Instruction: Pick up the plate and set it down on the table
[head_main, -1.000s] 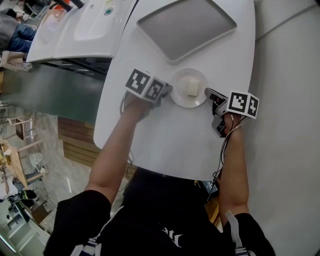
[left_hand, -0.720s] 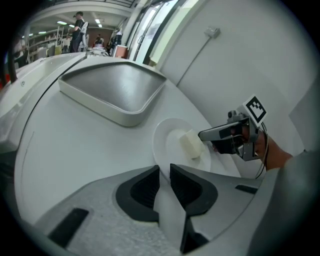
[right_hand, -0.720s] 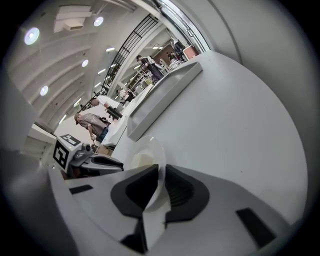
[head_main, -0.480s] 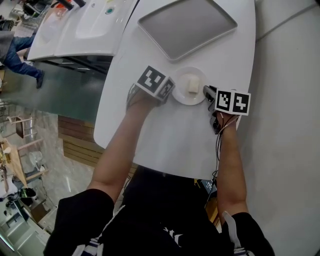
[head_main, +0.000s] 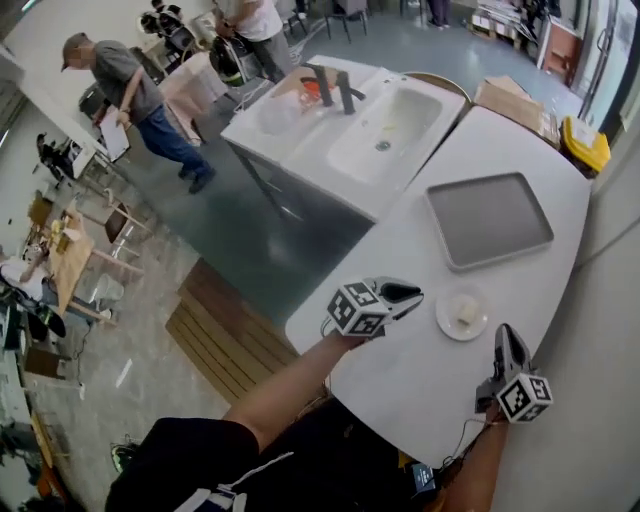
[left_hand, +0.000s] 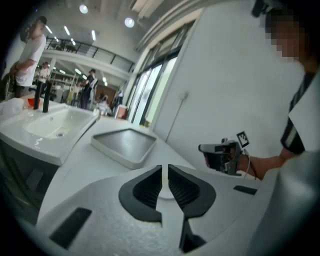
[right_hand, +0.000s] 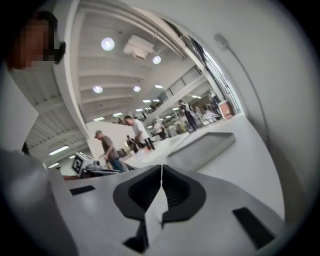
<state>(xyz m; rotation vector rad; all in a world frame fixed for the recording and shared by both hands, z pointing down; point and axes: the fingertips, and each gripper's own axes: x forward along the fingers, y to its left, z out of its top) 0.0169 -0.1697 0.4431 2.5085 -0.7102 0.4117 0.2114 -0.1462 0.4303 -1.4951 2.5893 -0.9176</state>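
A big white table (head_main: 400, 380) with round corners fills the middle of the room. Beside it, on the far left, is a white sink (head_main: 385, 130) with a dark tap. A flat grey tray (head_main: 489, 220) lies on the far part of the table, and there is nothing on it.

The person holds one gripper in each hand over the near part of the table. The left gripper (head_main: 412, 294) points at the plate from the left side. It is near the plate but does not touch it. Its jaws are closing, with only a thin gap left and nothing in it. The right gripper (head_main: 506, 335) is near the plate on the other side, a bit closer to the person. Its jaws are pressed together on nothing.

The small round white plate (head_main: 445, 318) sits on the table between the two grippers, nearer the person than the tray. A little pale block of food (head_main: 466, 312) lies on it.
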